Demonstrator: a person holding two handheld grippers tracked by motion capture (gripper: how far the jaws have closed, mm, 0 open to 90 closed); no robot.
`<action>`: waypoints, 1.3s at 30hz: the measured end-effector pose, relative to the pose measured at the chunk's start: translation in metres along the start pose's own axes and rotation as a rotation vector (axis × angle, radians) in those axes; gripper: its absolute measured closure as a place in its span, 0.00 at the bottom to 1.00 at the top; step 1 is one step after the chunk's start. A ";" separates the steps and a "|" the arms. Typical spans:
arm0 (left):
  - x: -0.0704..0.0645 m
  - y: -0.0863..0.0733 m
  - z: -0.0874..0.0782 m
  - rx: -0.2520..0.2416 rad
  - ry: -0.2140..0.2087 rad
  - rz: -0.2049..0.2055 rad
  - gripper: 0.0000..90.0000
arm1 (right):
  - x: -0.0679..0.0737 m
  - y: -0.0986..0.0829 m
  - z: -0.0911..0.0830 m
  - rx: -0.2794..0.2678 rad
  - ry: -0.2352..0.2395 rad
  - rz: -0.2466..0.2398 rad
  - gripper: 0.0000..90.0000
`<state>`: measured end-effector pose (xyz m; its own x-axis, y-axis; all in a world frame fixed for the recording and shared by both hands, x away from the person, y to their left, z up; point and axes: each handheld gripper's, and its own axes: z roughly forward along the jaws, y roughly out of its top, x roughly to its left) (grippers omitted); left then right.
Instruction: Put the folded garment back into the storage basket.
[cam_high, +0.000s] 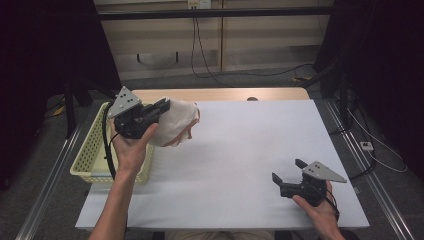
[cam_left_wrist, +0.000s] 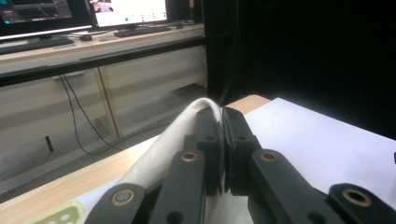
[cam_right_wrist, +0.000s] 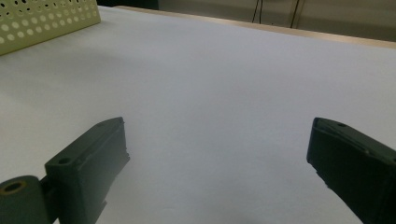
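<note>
Jaws of the left gripper pinch one white cloth; the right gripper gapes wide, empty.

Cream cloth; pale yellow perforated basket; black grippers; white table cover

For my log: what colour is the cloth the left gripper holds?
Off-white soft cloth, clearest in the high view.

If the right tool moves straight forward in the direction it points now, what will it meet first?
Probably nothing close: the right tool is open and points left and away over the bare white table. Farther along, the yellow basket seems to lie in that line, though depth is unclear.
</note>
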<state>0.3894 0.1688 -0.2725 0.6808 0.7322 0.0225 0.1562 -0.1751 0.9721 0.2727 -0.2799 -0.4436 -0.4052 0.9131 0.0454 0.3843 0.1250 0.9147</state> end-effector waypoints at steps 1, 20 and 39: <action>0.001 0.000 -0.002 -0.001 0.002 0.002 0.97 | 0.000 0.000 0.000 0.001 0.000 0.001 0.06; 0.018 0.002 -0.034 -0.039 0.056 -0.012 0.97 | 0.002 0.000 0.000 0.000 0.003 -0.003 0.06; 0.035 -0.002 -0.058 -0.009 0.141 0.028 0.97 | 0.002 0.000 0.001 0.000 -0.003 0.002 0.06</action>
<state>0.3713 0.2325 -0.2603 0.5770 0.8126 0.0819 0.1318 -0.1916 0.9726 0.2725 -0.2773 -0.4438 -0.4022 0.9144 0.0462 0.3847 0.1230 0.9148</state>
